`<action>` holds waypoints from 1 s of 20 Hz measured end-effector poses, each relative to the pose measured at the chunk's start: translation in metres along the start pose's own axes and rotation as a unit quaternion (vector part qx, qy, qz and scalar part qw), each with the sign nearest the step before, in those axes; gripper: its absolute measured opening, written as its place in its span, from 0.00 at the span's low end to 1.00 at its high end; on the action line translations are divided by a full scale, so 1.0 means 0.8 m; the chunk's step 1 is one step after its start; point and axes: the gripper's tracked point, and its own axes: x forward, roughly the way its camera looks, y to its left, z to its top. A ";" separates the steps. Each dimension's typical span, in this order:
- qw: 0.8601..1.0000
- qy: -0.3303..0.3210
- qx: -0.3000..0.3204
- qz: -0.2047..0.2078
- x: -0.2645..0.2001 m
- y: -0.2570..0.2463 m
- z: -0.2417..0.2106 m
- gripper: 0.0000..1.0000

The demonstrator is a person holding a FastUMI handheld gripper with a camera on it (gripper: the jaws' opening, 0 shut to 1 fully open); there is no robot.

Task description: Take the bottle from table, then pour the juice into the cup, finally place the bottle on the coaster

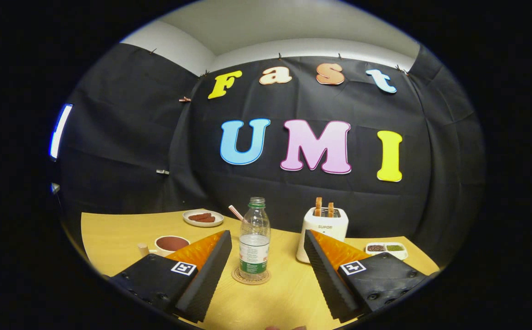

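A clear plastic bottle (254, 238) with a green neck ring, no cap and a green-and-white label stands upright on a round cork coaster (250, 276). It holds some clear liquid. The bottle stands just ahead of my gripper (267, 240), between the lines of its two fingers, touching neither. The gripper is open wide with nothing in it. A white cup (171, 244) with a dark red inside sits on the table beyond the left finger.
On the wooden table (119, 229): a white toaster (322, 233) with two slices of toast behind the right finger, a small white plate (203, 218) with reddish food at the back, a striped straw (235, 212), a two-part dish (386, 248) at the right.
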 end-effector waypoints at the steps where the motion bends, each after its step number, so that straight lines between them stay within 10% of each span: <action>1: 1.000 -0.002 -0.004 -0.003 -0.012 -0.012 0.004 0.97; 20: 1.000 0.002 0.002 -0.026 -0.101 -0.090 0.000 0.98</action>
